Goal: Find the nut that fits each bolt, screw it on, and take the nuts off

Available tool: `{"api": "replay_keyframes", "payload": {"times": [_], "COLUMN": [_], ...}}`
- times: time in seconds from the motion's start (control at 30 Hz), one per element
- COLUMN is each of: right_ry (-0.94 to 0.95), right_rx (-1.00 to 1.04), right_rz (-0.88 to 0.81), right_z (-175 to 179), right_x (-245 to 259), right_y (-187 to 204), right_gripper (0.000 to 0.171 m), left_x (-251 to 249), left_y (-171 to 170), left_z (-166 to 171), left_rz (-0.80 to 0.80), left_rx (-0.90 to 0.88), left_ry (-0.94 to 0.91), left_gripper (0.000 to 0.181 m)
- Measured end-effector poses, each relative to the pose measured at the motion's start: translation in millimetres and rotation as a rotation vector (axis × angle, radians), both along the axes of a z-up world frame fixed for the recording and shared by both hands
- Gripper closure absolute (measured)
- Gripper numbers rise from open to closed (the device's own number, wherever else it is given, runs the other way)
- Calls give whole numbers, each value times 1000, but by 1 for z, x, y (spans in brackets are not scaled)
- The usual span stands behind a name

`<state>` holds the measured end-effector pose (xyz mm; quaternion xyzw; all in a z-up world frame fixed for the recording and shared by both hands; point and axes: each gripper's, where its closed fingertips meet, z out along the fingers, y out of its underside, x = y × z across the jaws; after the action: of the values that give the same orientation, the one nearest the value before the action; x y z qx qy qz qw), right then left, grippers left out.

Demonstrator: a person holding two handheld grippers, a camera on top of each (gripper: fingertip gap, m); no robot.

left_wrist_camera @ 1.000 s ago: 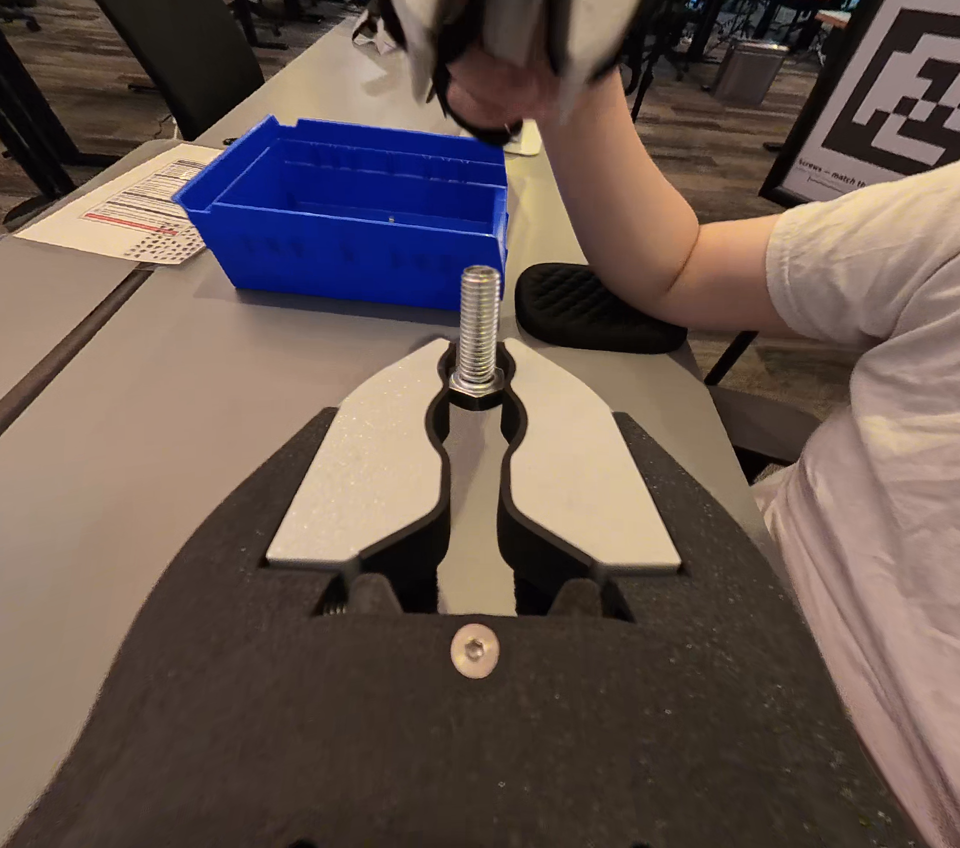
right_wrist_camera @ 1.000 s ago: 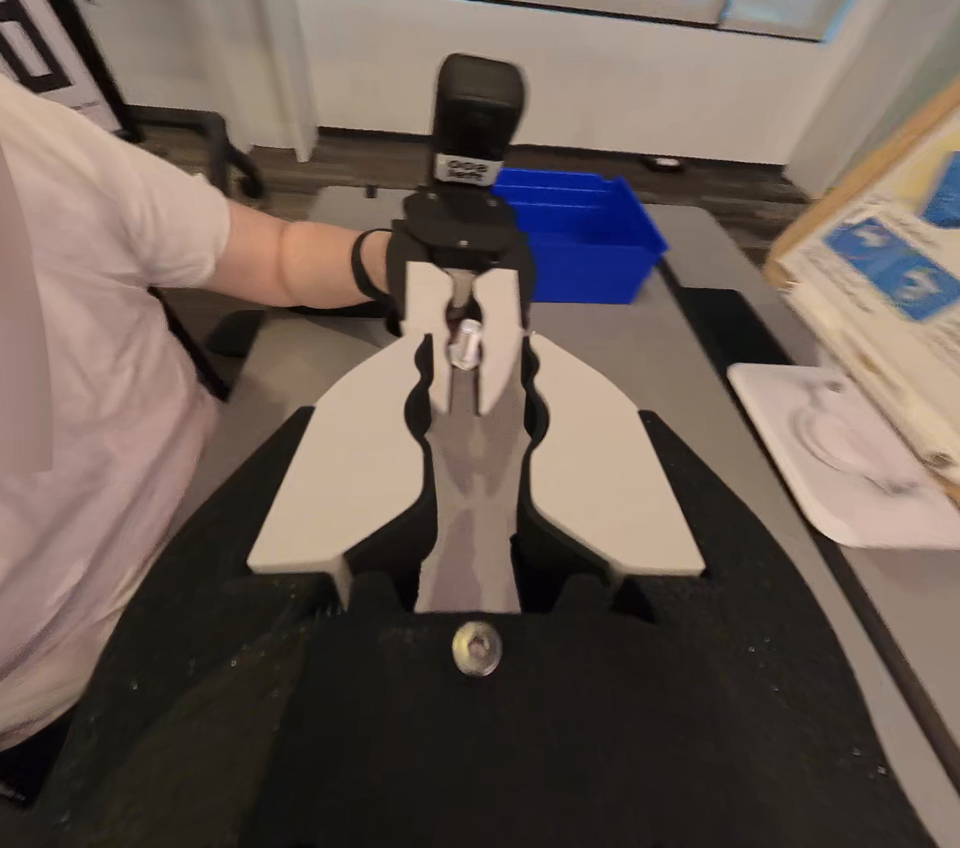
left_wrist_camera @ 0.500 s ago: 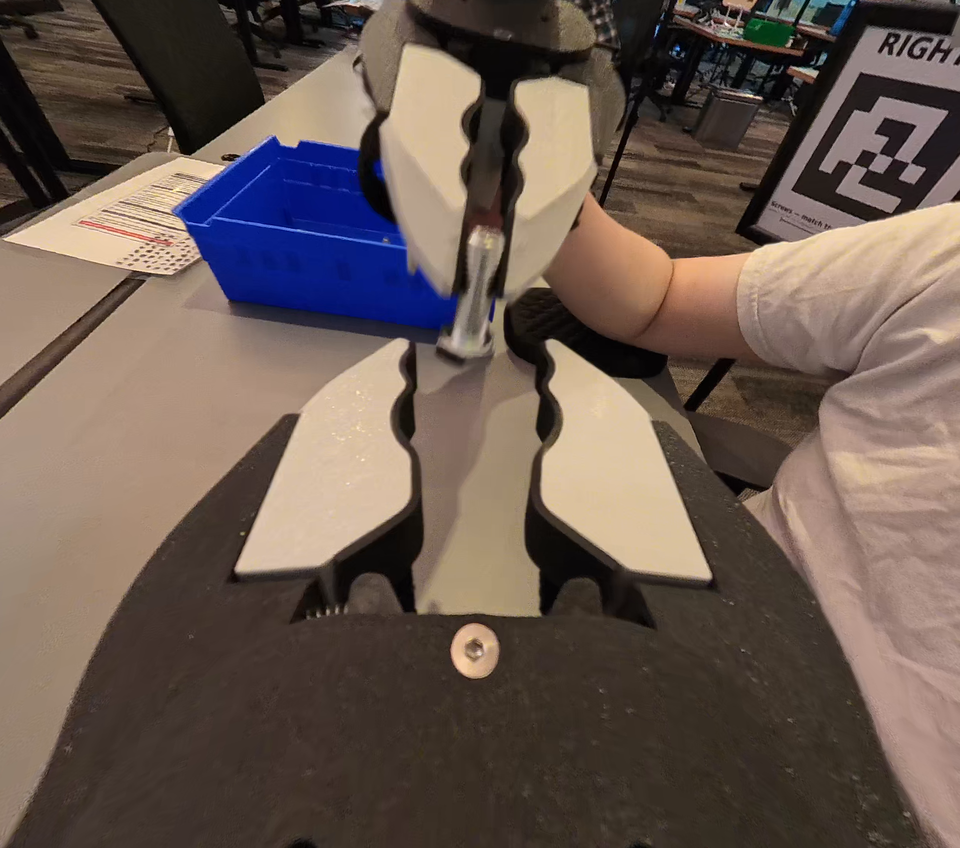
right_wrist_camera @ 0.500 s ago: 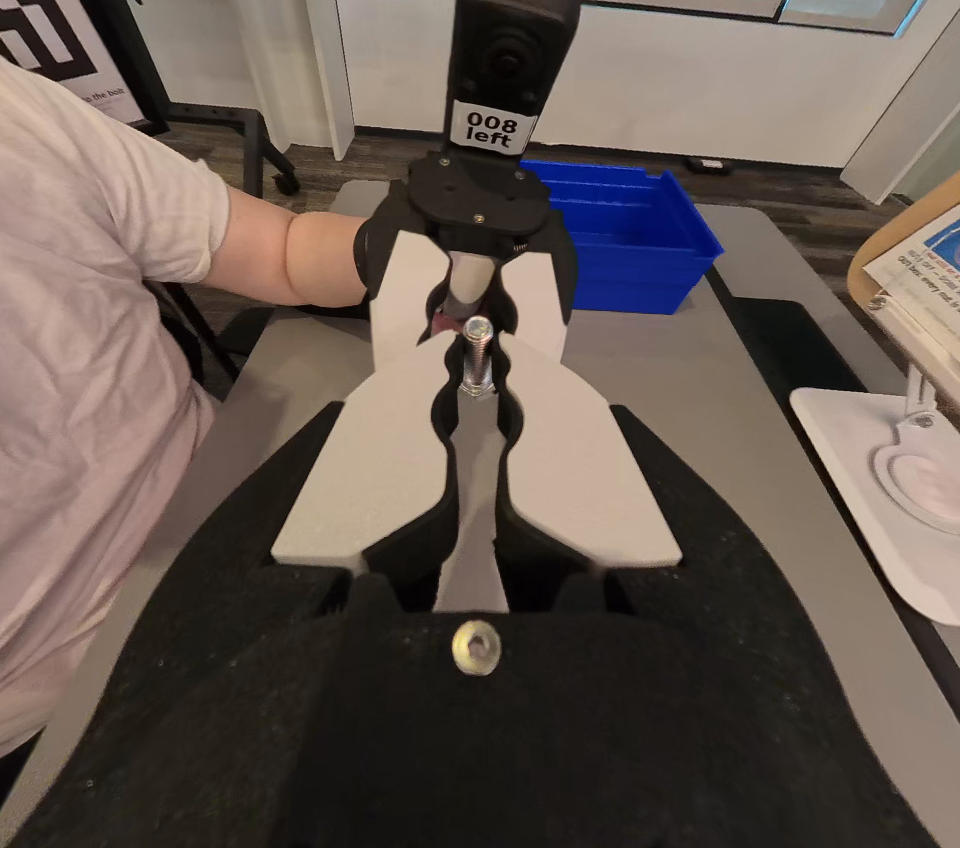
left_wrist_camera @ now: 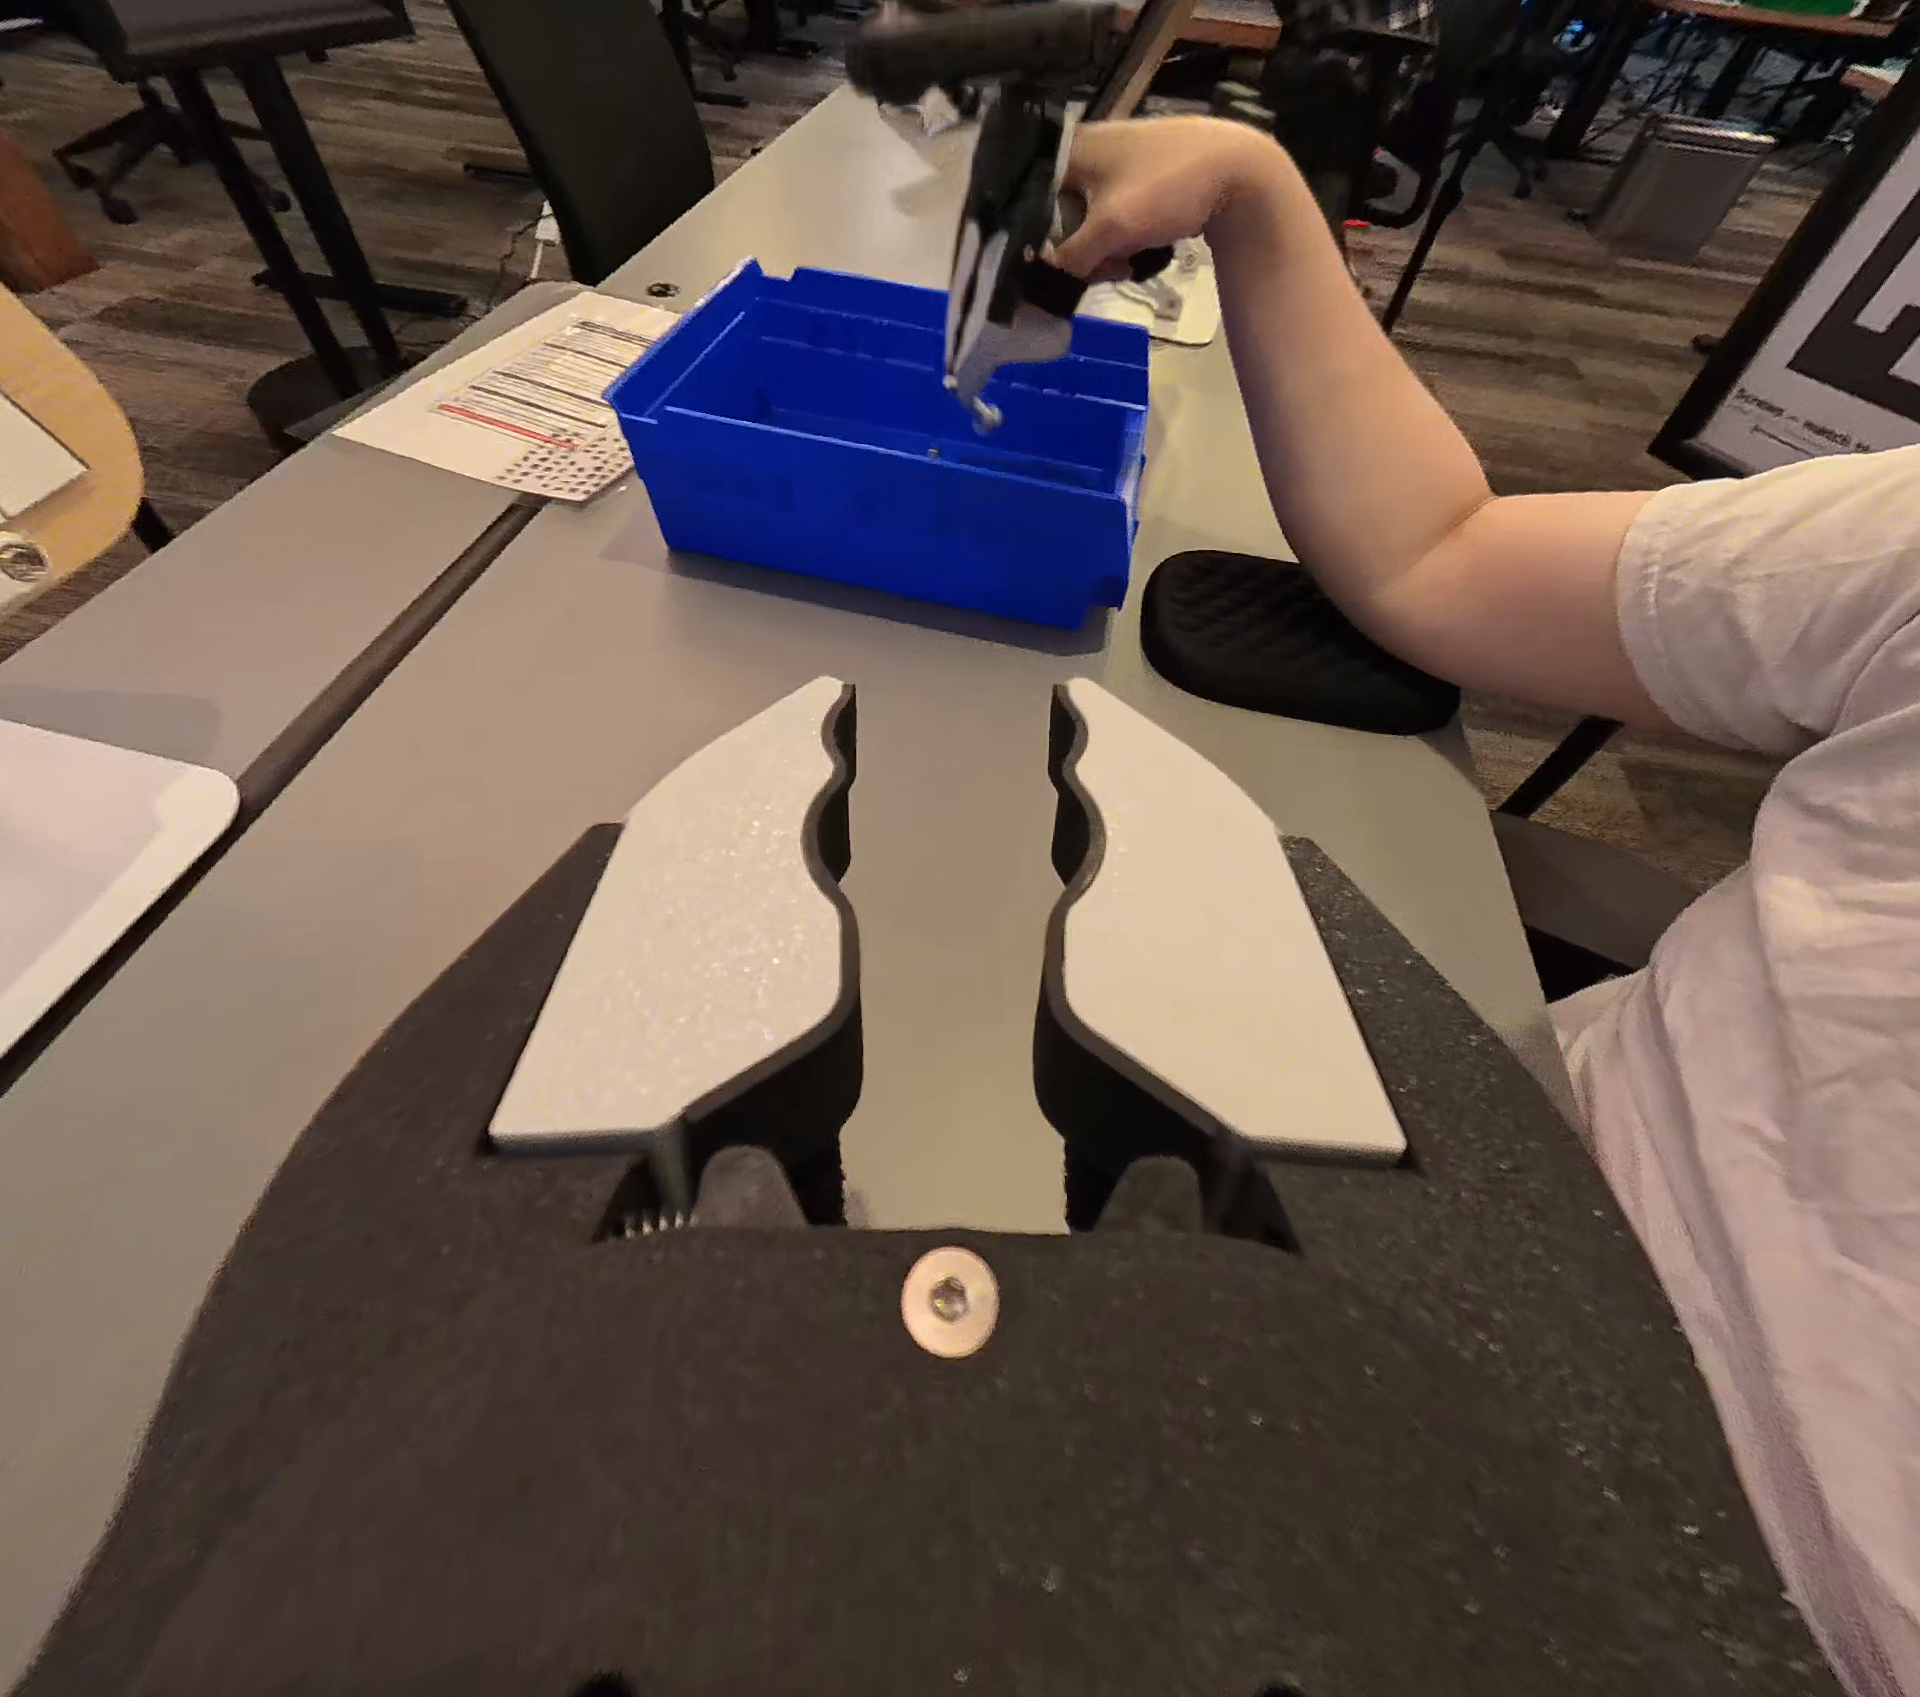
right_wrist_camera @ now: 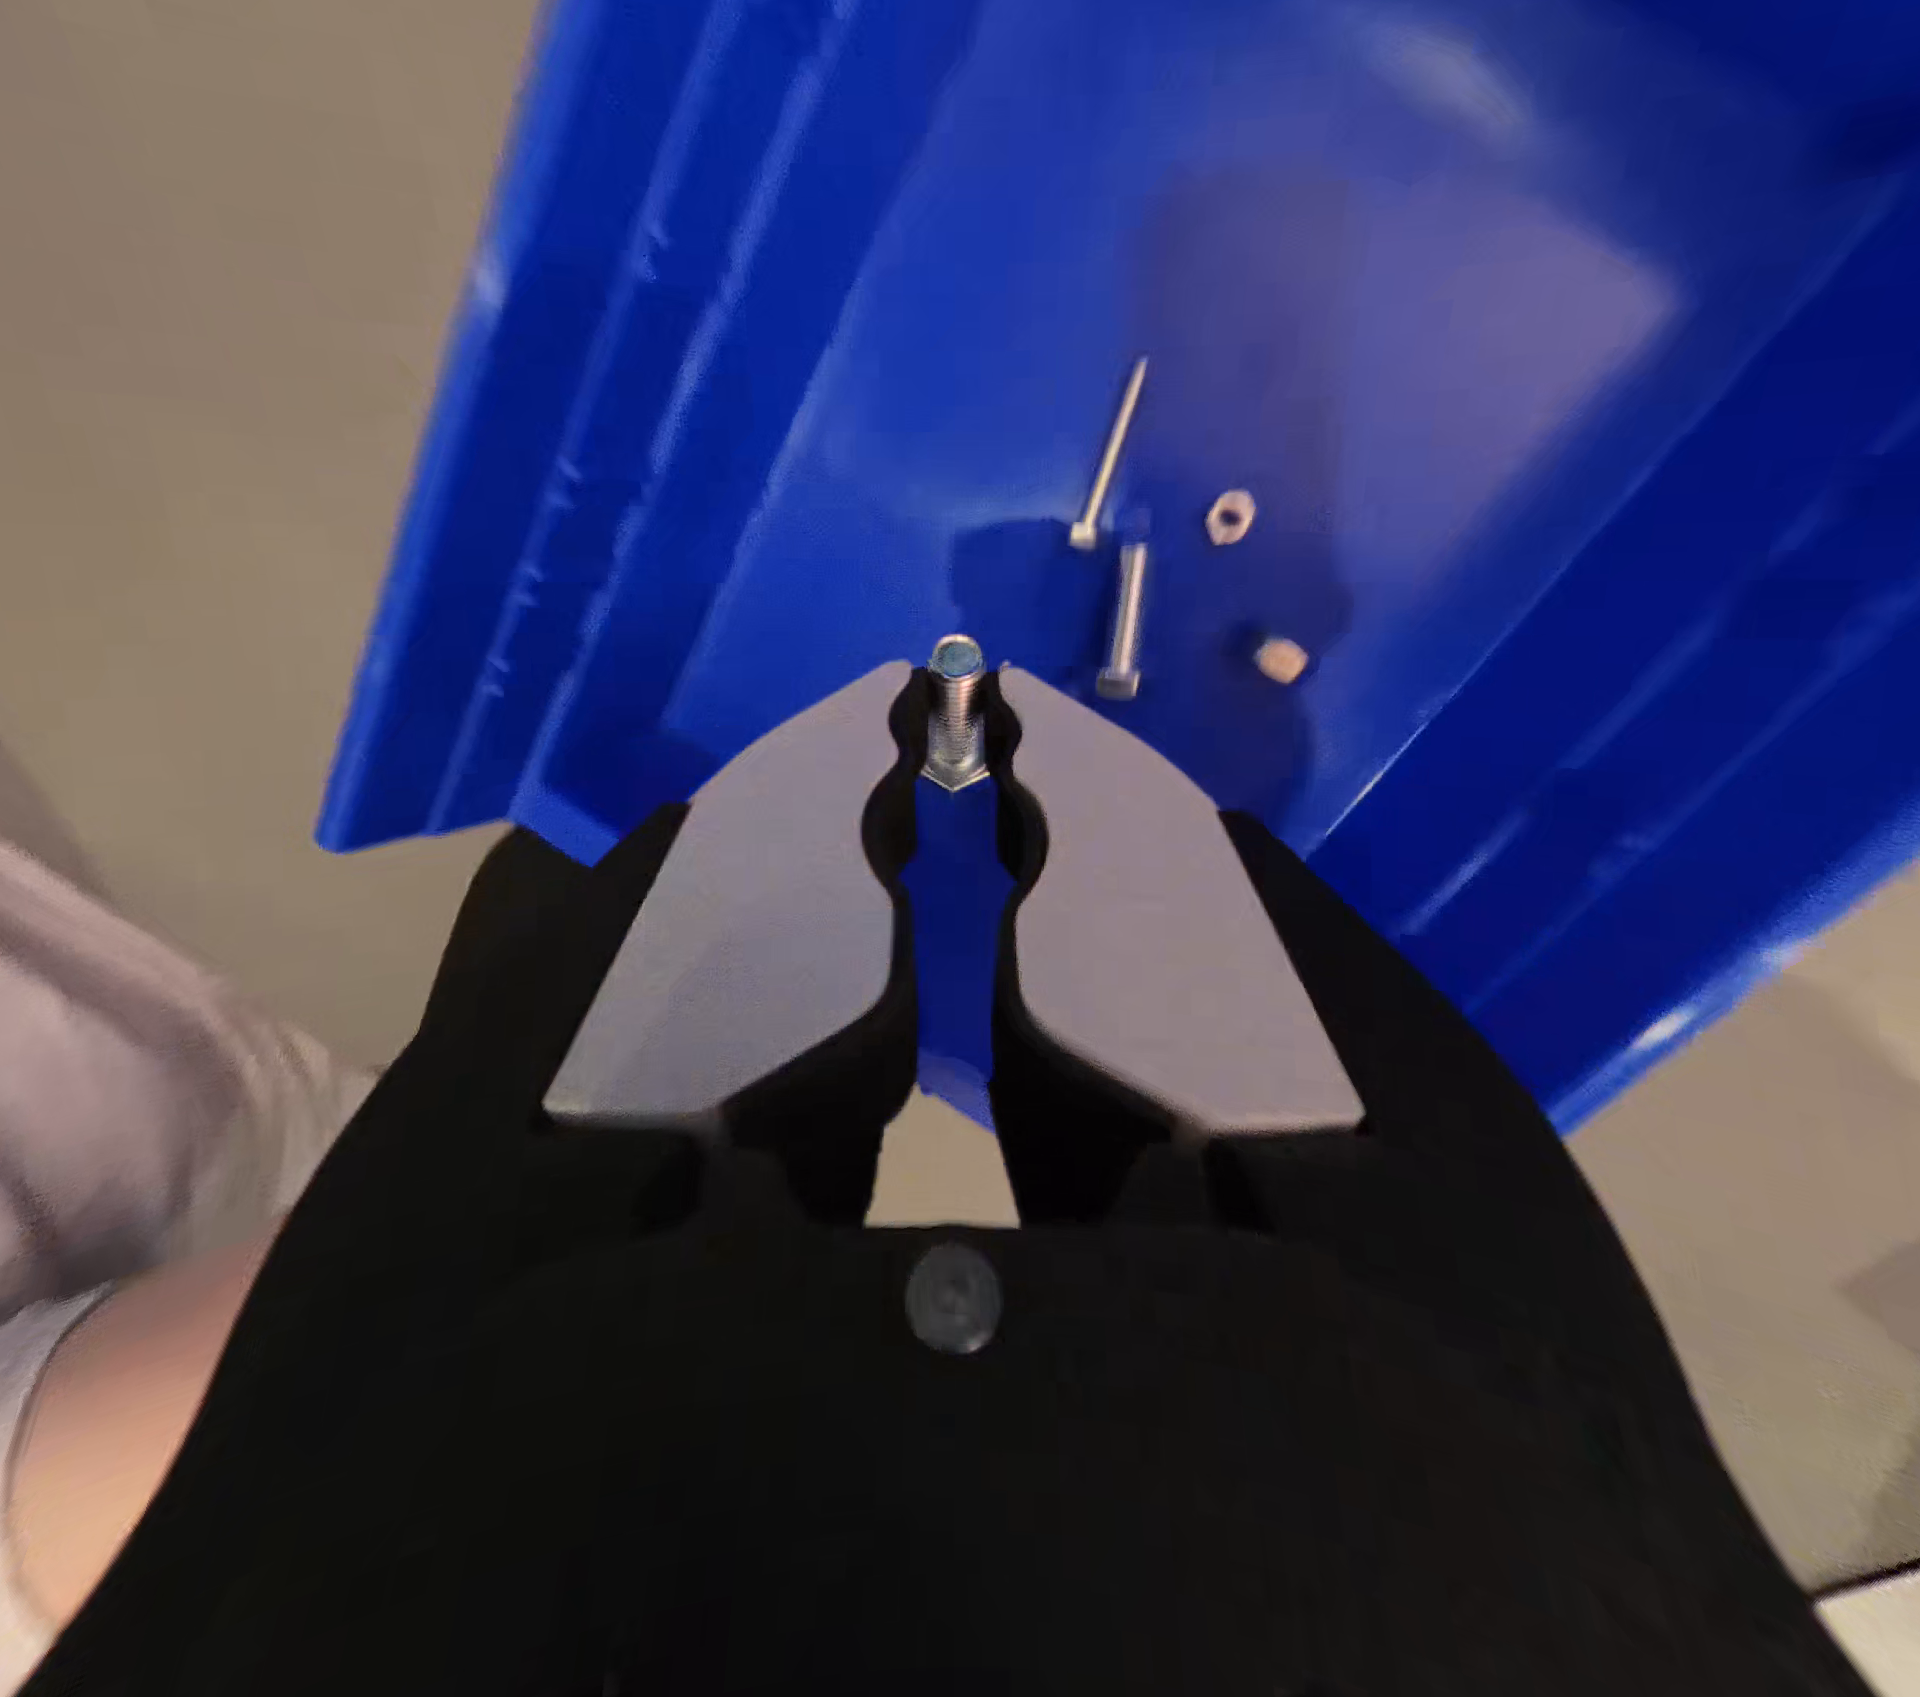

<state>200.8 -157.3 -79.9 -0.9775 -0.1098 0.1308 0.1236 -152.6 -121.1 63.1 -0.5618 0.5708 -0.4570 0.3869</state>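
My right gripper (right_wrist_camera: 954,681) is shut on a silver hex bolt (right_wrist_camera: 952,717), its threaded end pointing down into the blue bin (right_wrist_camera: 727,359). On the bin floor lie a thin long bolt (right_wrist_camera: 1110,452), a shorter bolt (right_wrist_camera: 1127,617) and two nuts (right_wrist_camera: 1231,517) (right_wrist_camera: 1280,660). In the left wrist view the right gripper (left_wrist_camera: 982,400) hangs over the blue bin (left_wrist_camera: 883,525) with the bolt (left_wrist_camera: 985,413) at its tips. My left gripper (left_wrist_camera: 953,702) is open and empty, low over the grey table in front of the bin.
A black wrist pad (left_wrist_camera: 1288,639) lies right of the bin under the person's forearm (left_wrist_camera: 1351,421). A printed sheet (left_wrist_camera: 540,400) lies left of the bin. A white tray corner (left_wrist_camera: 94,837) sits at the left. A seam (left_wrist_camera: 343,660) splits the grey table. The grippers' ends are close to 40 centimetres from one another.
The left gripper let go of the bolt and opened; the right gripper closed on it and carried it away, over the blue bin. The left gripper has drawn back.
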Motion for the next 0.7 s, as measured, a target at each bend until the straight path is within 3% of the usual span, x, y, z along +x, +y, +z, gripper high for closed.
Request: {"api": "replay_keyframes", "payload": {"times": [0.13,0.33,0.53,0.7], "right_ry": [-26,21,-55,-104], "right_rx": [-205,-83,155,498], "right_rz": [53,-17,-19,25], "right_z": [-38,-32,14,84], "right_x": [8,9,11,-15], "right_y": [-23,8,26,51], "right_gripper": [161,148,147,148], "left_x": [-3,-4,-20,-68], "left_y": [0,0,10,47], "left_z": [5,5,17,42], "left_rz": [-2,1,54,268], "left_rx": [-13,-11,52,172], "left_ry": [-19,-6,-4,4], "left_gripper": [148,148,148,148]}}
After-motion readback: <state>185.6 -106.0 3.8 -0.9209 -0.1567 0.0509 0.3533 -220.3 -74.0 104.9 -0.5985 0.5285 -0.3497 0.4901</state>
